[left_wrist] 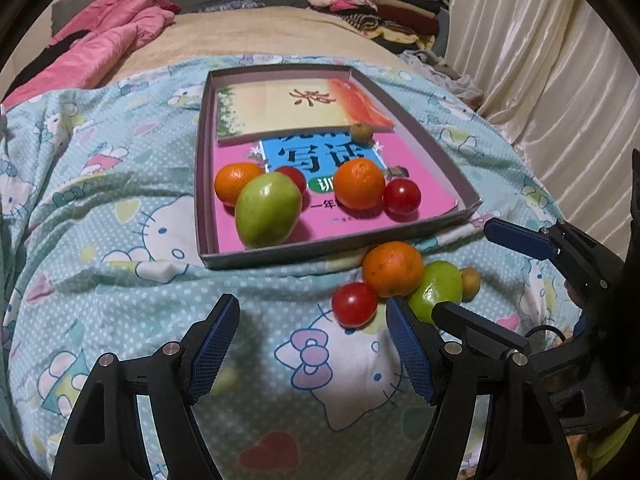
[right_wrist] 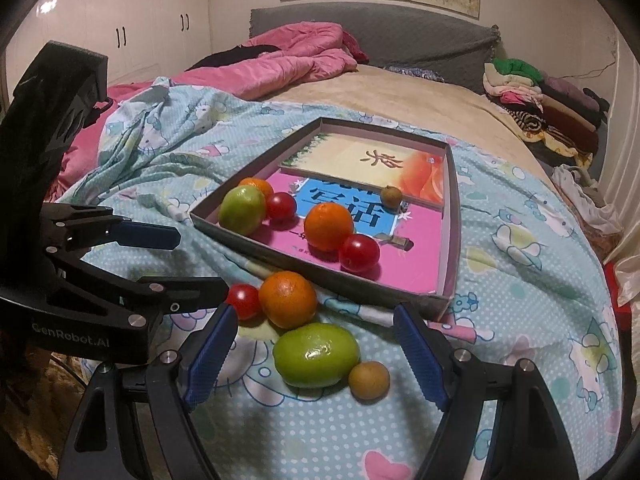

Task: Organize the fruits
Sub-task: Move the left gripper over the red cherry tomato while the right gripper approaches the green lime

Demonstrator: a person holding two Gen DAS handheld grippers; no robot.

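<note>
A shallow cardboard box (left_wrist: 320,249) (right_wrist: 240,237) lies on the cartoon-print bedsheet. It holds two oranges (left_wrist: 358,184), a green fruit (left_wrist: 267,210), two cherry tomatoes (left_wrist: 402,197) and a small brown fruit (left_wrist: 361,130). In front of the box sit a tomato (left_wrist: 354,304) (right_wrist: 244,300), an orange (left_wrist: 392,268) (right_wrist: 288,300), a green fruit (left_wrist: 438,290) (right_wrist: 316,354) and a brown fruit (left_wrist: 470,282) (right_wrist: 368,380). My left gripper (left_wrist: 311,308) (right_wrist: 200,260) is open over bare sheet, left of the tomato. My right gripper (right_wrist: 315,312) (left_wrist: 460,266) is open, straddling the loose green fruit without touching it.
Two books (left_wrist: 296,100) line the box floor. A pink quilt (right_wrist: 296,56) and a grey headboard (right_wrist: 400,36) lie at the far end. Folded clothes (left_wrist: 384,8) are stacked at the back right. A curtain (left_wrist: 540,60) hangs along the bed's right side.
</note>
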